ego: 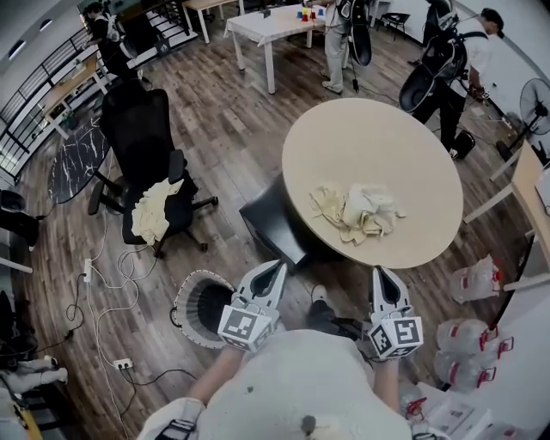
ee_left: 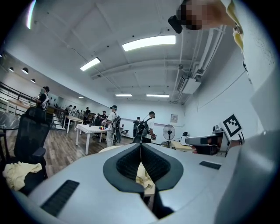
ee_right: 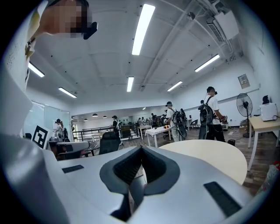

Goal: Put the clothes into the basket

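Note:
A heap of pale cream clothes (ego: pixel 357 212) lies on the round beige table (ego: pixel 369 146), toward its near edge. Another cream garment (ego: pixel 155 210) is draped over the seat of a black office chair (ego: pixel 137 129) to the left. The round basket (ego: pixel 204 308) with a dark inside stands on the floor, just left of my left gripper (ego: pixel 275 266). That gripper is shut and empty, held level short of the table. My right gripper (ego: pixel 382 273) is shut and empty too, near the table's front edge. In the left gripper view a bit of cream cloth (ee_left: pixel 143 177) shows past the closed jaws.
A black box-like stool (ego: pixel 271 219) sits under the table's left side. Cables and a power strip (ego: pixel 120 363) trail over the wood floor at left. Plastic bags (ego: pixel 477 279) lie at right. People stand by a white table (ego: pixel 271 26) at the back.

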Motion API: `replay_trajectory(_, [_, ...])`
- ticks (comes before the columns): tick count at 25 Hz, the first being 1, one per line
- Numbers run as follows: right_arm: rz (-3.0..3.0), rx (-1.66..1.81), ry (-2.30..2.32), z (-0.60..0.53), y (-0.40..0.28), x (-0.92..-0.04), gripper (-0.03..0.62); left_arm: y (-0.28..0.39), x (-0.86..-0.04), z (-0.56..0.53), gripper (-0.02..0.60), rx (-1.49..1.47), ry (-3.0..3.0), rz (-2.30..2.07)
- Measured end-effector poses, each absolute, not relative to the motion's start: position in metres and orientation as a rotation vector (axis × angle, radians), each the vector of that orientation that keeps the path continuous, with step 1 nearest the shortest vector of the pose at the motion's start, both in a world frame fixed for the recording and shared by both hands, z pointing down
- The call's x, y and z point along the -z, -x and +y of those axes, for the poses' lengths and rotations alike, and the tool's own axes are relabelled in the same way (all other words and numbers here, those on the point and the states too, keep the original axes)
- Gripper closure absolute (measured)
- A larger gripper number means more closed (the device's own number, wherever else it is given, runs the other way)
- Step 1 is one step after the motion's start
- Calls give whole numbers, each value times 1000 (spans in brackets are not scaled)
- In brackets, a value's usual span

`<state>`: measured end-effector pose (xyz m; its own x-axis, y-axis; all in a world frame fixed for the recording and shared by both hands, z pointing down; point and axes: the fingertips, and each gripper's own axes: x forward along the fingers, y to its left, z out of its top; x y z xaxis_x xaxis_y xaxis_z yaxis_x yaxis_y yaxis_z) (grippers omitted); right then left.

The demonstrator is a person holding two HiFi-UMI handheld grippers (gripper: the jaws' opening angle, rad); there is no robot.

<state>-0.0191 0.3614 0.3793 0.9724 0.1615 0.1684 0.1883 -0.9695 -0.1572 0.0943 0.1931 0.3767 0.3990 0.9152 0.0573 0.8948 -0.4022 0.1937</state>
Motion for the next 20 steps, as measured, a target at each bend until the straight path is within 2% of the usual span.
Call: replay_trajectory(20, [-180,410,2925,563,-90,-436,585,-157,-380,353,560,-233,-2602,1558])
